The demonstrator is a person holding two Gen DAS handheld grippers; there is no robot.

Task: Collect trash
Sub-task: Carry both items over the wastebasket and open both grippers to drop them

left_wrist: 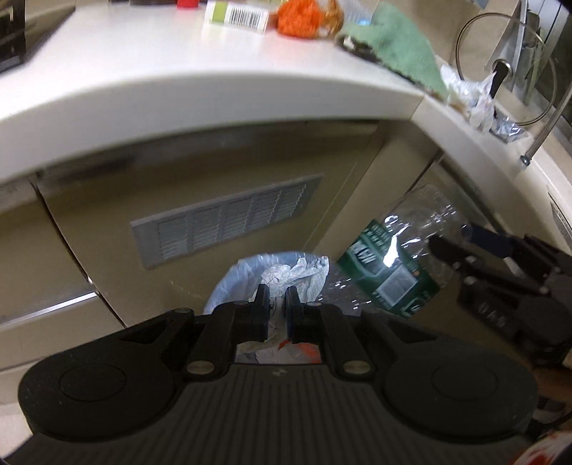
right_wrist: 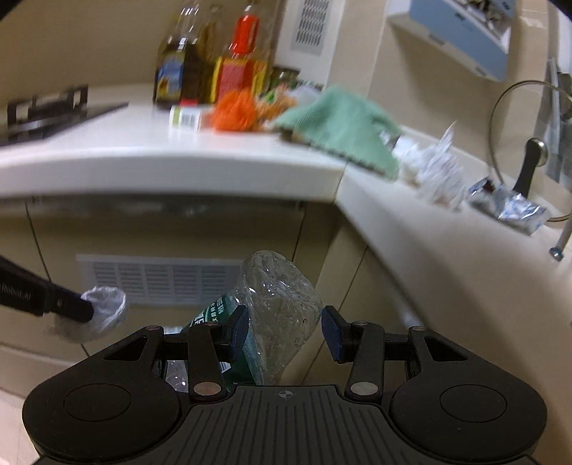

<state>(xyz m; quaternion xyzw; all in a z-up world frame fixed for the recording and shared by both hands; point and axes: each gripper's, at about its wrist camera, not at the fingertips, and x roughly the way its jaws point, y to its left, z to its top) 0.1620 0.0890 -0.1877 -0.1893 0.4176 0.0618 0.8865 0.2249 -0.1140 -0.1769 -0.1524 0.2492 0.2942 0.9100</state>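
Note:
A crushed clear plastic bottle with a green label hangs in the air, and my right gripper is shut on its clear end. In the left wrist view the bottle tilts beside the bin, with the right gripper at its upper right. A small bin lined with a pale blue bag stands on the floor against the cabinet, with crumpled trash inside. My left gripper is shut just above the bin's opening. Whether it pinches anything is unclear. From the right wrist view, the left gripper overlaps the bin.
On the white counter lie a green cloth, an orange scrubber, a barcoded box, crumpled wrappers and a foil packet. A glass lid stands by them. A vent grille sits in the cabinet front.

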